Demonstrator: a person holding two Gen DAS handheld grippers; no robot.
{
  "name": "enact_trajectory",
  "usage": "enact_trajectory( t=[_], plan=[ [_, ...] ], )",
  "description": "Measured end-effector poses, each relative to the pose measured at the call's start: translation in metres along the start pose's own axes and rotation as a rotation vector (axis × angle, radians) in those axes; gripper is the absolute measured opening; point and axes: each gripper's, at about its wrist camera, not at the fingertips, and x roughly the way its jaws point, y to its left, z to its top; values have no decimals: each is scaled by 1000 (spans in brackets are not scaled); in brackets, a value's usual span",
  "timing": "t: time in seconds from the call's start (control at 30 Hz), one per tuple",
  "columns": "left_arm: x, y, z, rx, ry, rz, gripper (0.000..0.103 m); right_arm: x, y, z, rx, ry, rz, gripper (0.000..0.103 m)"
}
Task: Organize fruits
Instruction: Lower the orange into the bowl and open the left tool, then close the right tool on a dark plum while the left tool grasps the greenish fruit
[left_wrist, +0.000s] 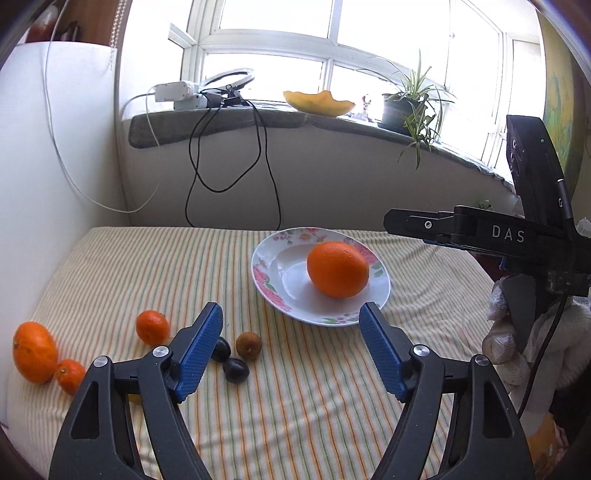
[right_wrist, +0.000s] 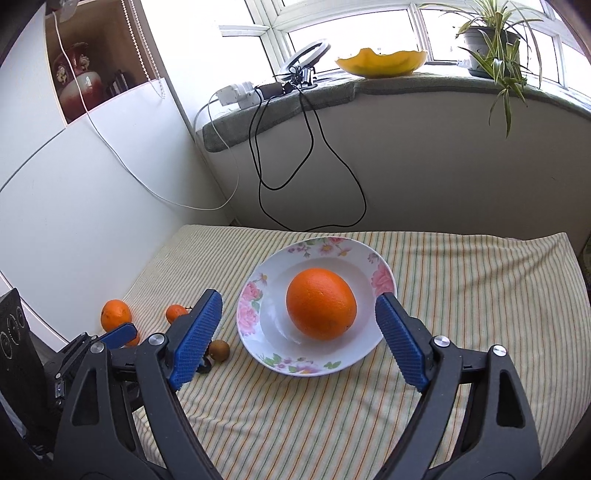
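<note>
Both tongs, left (left_wrist: 291, 325) and right (right_wrist: 299, 317), gape empty above the striped counter (left_wrist: 295, 398); the firm, round orange (right_wrist: 320, 308) on the plate (right_wrist: 384, 277) likely needs gripping across its middle.

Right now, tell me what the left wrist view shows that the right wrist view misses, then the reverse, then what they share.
Only the left wrist view: two dark plums beside the brown fruit, a gloved hand holding the right hand-held gripper, and all three mandarins, including the largest.

Only the right wrist view: a red vase on a shelf, and the left hand-held gripper's blue fingertip crossing the mandarins.

Both: the big orange on the floral plate, the brown fruit, striped cloth, yellow bowl, and potted plant.
</note>
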Motion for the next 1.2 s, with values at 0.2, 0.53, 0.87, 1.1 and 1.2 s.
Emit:
enact_trajectory(
  t=[0.2, 0.53, 0.87, 1.1, 1.2],
  plan=[
    [-16, 18, -6, -34, -18, 17, 79, -8, 37, -10, -108, -2, -13, 88],
    [-41, 56, -24, -84, -46, 54, 79, -10, 96, -38, -243, -8, 11, 88],
    [-60, 106, -55, -145, -38, 112, 79, 7, 121, -63, -271, 25, 40, 88],
    [-62, 134, -75, -195, -17, 130, 75, 28, 131, -80, -292, 77, 66, 87],
    [-58, 141, -80, -211, -5, 124, 68, 38, 138, -87, -327, 102, 58, 79]
  ],
)
